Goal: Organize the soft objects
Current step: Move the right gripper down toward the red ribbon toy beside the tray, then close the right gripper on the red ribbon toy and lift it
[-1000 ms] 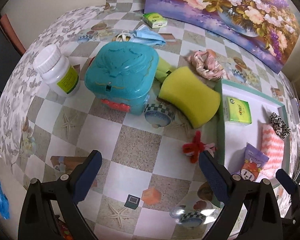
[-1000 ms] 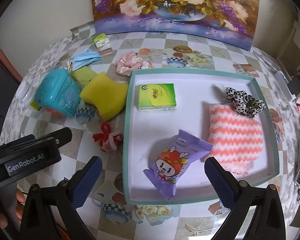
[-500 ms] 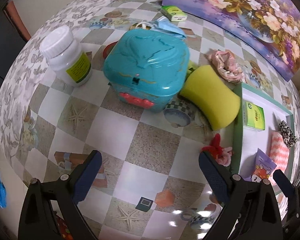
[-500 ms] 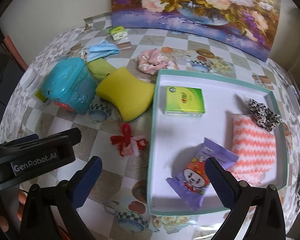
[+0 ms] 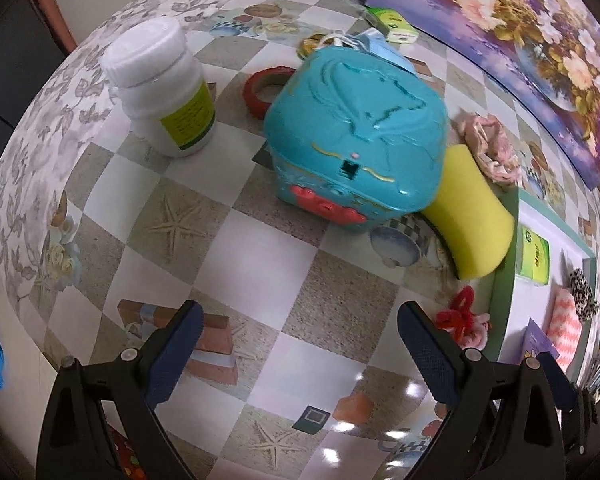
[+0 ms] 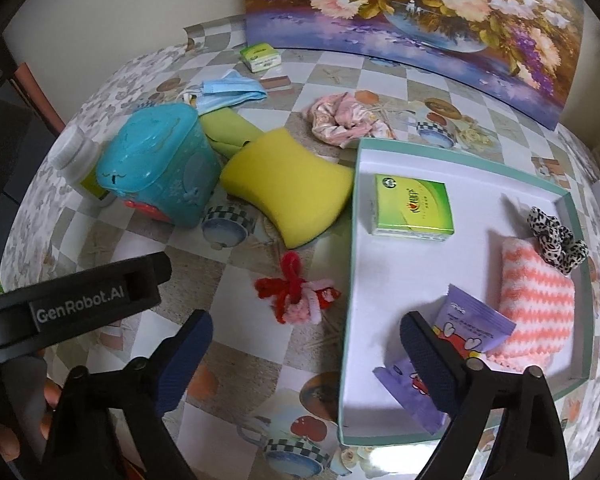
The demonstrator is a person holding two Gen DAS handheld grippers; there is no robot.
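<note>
My left gripper [image 5: 298, 334] hangs over bare checkered tablecloth [image 5: 236, 264] with its jaws spread wide and nothing between them; ahead of it sits the teal plastic box [image 5: 356, 140], with a white bottle [image 5: 162, 88] to its left and a red tape ring [image 5: 262, 86] behind, between the two; the yellow sponge [image 5: 470, 220] leans against the box's right side, its far end touching the tray's edge; a pink scrunchie [image 5: 488, 148] lies beyond it. My right gripper [image 6: 306, 346] is equally wide open and holds nothing; its left finger is over the cloth and its right finger over the tray [image 6: 380, 436]; just ahead between them lies the red and pink yarn bow [image 6: 296, 294], on the table beside the tray's left wall. Inside the tray I see a green tissue pack [image 6: 414, 210], a purple wipes packet [image 6: 452, 340], a coral striped cloth [image 6: 538, 300] and a spotted scrunchie [image 6: 556, 244] touching the cloth's far edge; a blue face mask [image 6: 228, 90] lies behind the box.
</note>
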